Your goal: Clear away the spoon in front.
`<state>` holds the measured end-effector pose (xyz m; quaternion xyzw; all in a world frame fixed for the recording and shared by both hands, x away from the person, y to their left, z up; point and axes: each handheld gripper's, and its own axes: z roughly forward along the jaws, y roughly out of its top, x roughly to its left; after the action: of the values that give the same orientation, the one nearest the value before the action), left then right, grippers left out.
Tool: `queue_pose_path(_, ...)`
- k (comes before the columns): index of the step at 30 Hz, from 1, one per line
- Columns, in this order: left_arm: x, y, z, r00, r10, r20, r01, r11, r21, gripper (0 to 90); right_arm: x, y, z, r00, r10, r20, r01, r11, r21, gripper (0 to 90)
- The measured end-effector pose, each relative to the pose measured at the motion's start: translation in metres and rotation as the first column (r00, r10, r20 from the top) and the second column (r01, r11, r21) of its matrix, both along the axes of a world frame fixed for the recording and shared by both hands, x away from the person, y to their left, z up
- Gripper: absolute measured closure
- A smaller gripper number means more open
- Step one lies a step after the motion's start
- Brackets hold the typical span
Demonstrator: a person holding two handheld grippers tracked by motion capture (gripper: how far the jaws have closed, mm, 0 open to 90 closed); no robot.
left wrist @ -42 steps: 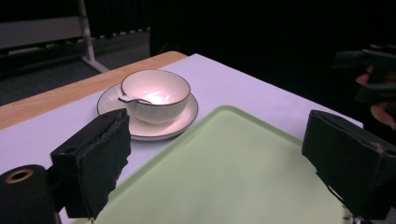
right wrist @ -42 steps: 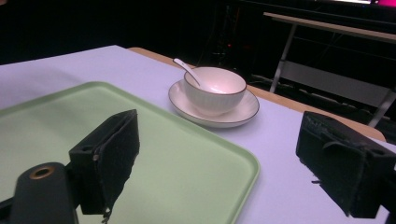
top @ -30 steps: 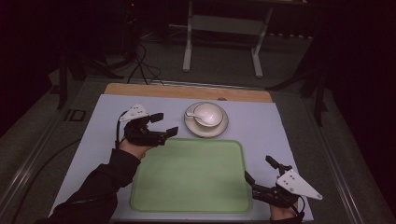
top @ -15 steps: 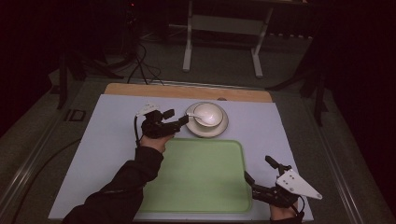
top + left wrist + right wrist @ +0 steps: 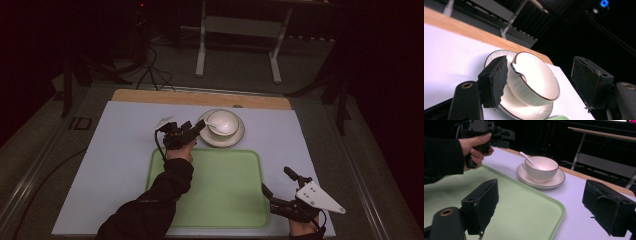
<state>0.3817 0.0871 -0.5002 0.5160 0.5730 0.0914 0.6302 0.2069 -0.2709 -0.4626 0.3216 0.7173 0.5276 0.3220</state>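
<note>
Resting on a dark-rimmed saucer (image 5: 235,140), white ribbed bowl (image 5: 223,122) with spoon (image 5: 526,158); both claws spread wide, empty.

White-topped table (image 5: 125,150) — a green tray (image 5: 225,190) and 1 saucer (image 5: 235,141) lie on it.

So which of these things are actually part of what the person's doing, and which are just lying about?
Likely in use: bowl, spoon, saucer, green tray, left gripper open beside the bowl.

Just there: right gripper open at the tray's corner, metal stand behind the table.
</note>
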Motion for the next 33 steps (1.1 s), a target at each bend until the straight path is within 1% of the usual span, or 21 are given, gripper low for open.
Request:
queue_pose_path(3,0.003,-0.007,-0.006,0.9986,0.048,-0.023,-0.049,0.9982,-0.035,28.7,0.000,0.000,0.000,1.0000,0.000,-0.001,0.000,1.0000,0.003,13.4)
queue_pose_path(5,0.004,-0.009,-0.008,0.9982,0.056,-0.024,-0.056,0.9979,-0.031,28.7,0.000,-0.001,0.000,1.0000,0.002,-0.002,-0.002,1.0000,0.005,13.4)
queue_pose_path(8,0.008,-0.017,-0.012,0.9955,0.079,-0.053,-0.082,0.9957,-0.043,28.7,0.000,-0.001,0.000,1.0000,0.002,-0.001,-0.002,1.0000,0.007,13.5)
queue_pose_path(10,0.010,-0.021,-0.015,0.9950,0.074,-0.067,-0.077,0.9963,-0.038,28.7,-0.001,-0.001,0.001,1.0000,0.003,0.000,-0.003,1.0000,0.008,13.5)
queue_pose_path(11,0.012,-0.024,-0.018,0.9937,0.083,-0.076,-0.086,0.9957,-0.035,28.8,-0.001,-0.001,0.001,1.0000,0.006,0.001,-0.006,0.9999,0.010,13.5)
queue_pose_path(12,0.014,-0.025,-0.021,0.9922,0.084,-0.092,-0.089,0.9949,-0.048,30.4,-0.001,-0.001,0.001,1.0000,0.008,0.003,-0.008,0.9999,0.009,13.5)
queue_pose_path(14,0.017,-0.027,-0.024,0.9909,0.087,-0.103,-0.094,0.9935,-0.065,32.0,-0.001,0.000,0.000,0.9999,0.012,0.000,-0.012,0.9999,0.007,13.5)
queue_pose_path(16,0.020,-0.028,-0.027,0.9908,0.091,-0.101,-0.099,0.9918,-0.081,34.2,-0.001,0.000,0.000,0.9999,0.014,-0.001,-0.014,0.9999,0.008,13.5)
queue_pose_path(17,0.020,-0.028,-0.027,0.9908,0.091,-0.101,-0.099,0.9918,-0.081,35.2,-0.001,0.001,0.000,0.9999,0.015,0.000,-0.015,0.9999,0.007,13.5)
queue_pose_path(18,0.023,-0.030,-0.028,0.9899,0.095,-0.105,-0.106,0.9896,-0.098,37.1,-0.001,0.001,0.000,0.9999,0.014,-0.001,-0.014,0.9999,0.007,13.5)
queue_pose_path(19,0.023,-0.030,-0.028,0.9899,0.095,-0.105,-0.106,0.9896,-0.098,38.4,-0.001,0.001,0.000,0.9999,0.015,-0.002,-0.015,0.9999,0.009,13.5)
queue_pose_path(20,0.025,-0.032,-0.029,0.9881,0.106,-0.112,-0.118,0.9869,-0.110,40.1,-0.001,0.000,0.000,0.9999,0.015,-0.002,-0.015,0.9999,0.009,13.5)
queue_pose_path(21,0.025,-0.032,-0.029,0.9881,0.106,-0.112,-0.118,0.9869,-0.110,41.7,-0.001,0.000,0.000,0.9999,0.013,-0.002,-0.013,0.9999,0.010,13.5)
queue_pose_path(22,0.028,-0.033,-0.030,0.9853,0.113,-0.129,-0.129,0.9839,-0.124,43.2,-0.001,0.000,0.000,0.9999,0.012,-0.002,-0.012,0.9999,0.012,13.5)
queue_pose_path(24,0.029,-0.033,-0.030,0.9851,0.110,-0.132,-0.128,0.9832,-0.131,45.7,-0.001,-0.001,0.000,0.9999,0.012,-0.002,-0.012,0.9998,0.014,13.6)
queue_pose_path(25,0.031,-0.033,-0.031,0.9837,0.113,-0.140,-0.133,0.9803,-0.146,46.7,-0.001,-0.001,0.000,0.9999,0.015,-0.003,-0.015,0.9998,0.017,13.6)
queue_pose_path(27,0.032,-0.033,-0.031,0.9837,0.112,-0.140,-0.134,0.9785,-0.157,48.8,-0.001,-0.001,0.000,0.9999,0.015,-0.004,-0.015,0.9997,0.018,13.6)
queue_pose_path(29,0.032,-0.033,-0.032,0.9836,0.109,-0.144,-0.132,0.9784,-0.159,52.2,-0.001,-0.001,0.000,0.9999,0.016,-0.005,-0.016,0.9997,0.019,13.6)
queue_pose_path(30,0.035,-0.034,-0.034,0.9811,0.112,-0.158,-0.140,0.9743,-0.176,57.1,-0.001,-0.001,0.000,0.9998,0.016,-0.007,-0.016,0.9997,0.020,13.6)
queue_pose_path(32,0.036,-0.033,-0.035,0.9795,0.115,-0.165,-0.146,0.9708,-0.190,61.3,-0.001,-0.001,0.000,0.9998,0.017,-0.008,-0.017,0.9996,0.021,13.6)
queue_pose_path(33,0.036,-0.033,-0.036,0.9782,0.120,-0.170,-0.153,0.9676,-0.201,63.6,0.000,-0.001,0.000,0.9998,0.017,-0.008,-0.017,0.9996,0.022,13.6)
